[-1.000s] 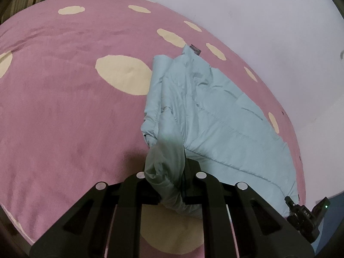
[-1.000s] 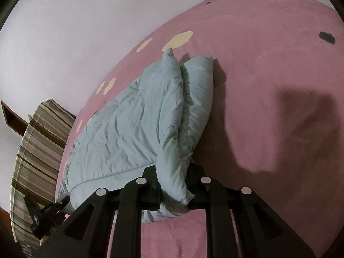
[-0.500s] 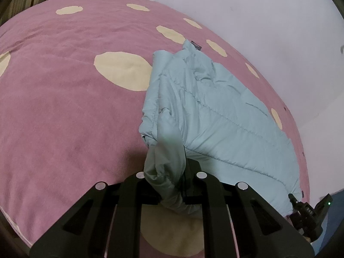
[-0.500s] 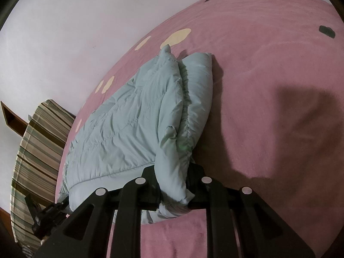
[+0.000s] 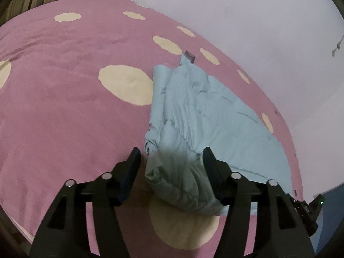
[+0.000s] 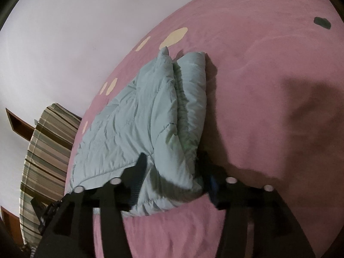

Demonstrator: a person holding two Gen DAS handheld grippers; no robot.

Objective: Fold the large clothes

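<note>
1. A pale blue quilted jacket (image 5: 206, 116) lay folded on a pink bedspread (image 5: 64, 111) patterned with cream ovals.
2. In the left wrist view the left gripper (image 5: 171, 157) pointed down at the near end of the garment, its jaws opening and standing apart.
3. A bunched, shadowed fold of the jacket sat between the two black fingers (image 5: 132, 167); a gap showed on the left side, while the fabric lay close against the right finger, and contact there could not be told for sure.
4. A small dark label (image 5: 189, 56) stuck out at the far tip of the jacket, near a cream oval (image 5: 125, 85).
5. In the right wrist view the right gripper (image 6: 172, 163) also had its jaws opening, spread with the jacket's (image 6: 137, 126) puffy edge between them.
6. The left finger (image 6: 139, 172) lay on top of the fabric, and the right one was blurred.
7. The garment showed two thick padded rolls side by side, running away from the gripper toward the white wall (image 6: 64, 43).
8. A striped pillow (image 6: 47, 150) sat at the left edge of the bed, beyond the jacket.
9. The other gripper (image 5: 305, 210) showed at the far corner of the jacket in the left wrist view.
</note>
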